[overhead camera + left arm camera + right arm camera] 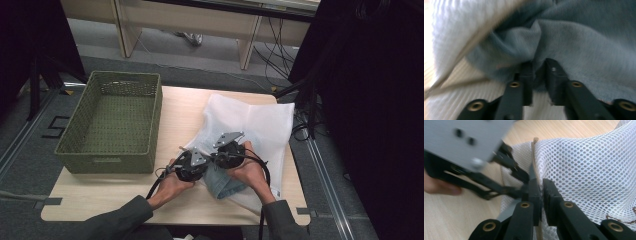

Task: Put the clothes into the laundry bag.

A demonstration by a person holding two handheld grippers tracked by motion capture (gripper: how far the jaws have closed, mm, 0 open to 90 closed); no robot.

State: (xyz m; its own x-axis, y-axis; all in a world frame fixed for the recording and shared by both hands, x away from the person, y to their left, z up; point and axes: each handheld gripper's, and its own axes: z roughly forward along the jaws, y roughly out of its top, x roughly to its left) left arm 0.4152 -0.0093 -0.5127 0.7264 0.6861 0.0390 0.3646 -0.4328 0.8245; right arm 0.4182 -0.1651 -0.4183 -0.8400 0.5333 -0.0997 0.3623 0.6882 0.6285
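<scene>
I have both grippers low at the near edge of the worktop [115,200], close side by side. The left gripper [539,65] sits at about 9 o'clock from the right gripper [541,186]. My left gripper pinches a fold of the blue denim garment [579,45], which bunches up right at its jaw tips and spreads away toward 12 and 3 o'clock. My right gripper is clenched on the hem of the white mesh bag [594,165], the tan edge strip caught between its pads; the mesh rises from 12 to 3 o'clock of the jaws. From above, the bag [255,122] lies spread on the right half of the worktop, and the denim [225,184] pokes out of its near end, rumpled and faded blue. The bag is see-through, with a fine honeycomb weave. A green woven basket [112,122] stands at 10 o'clock from my hands.
</scene>
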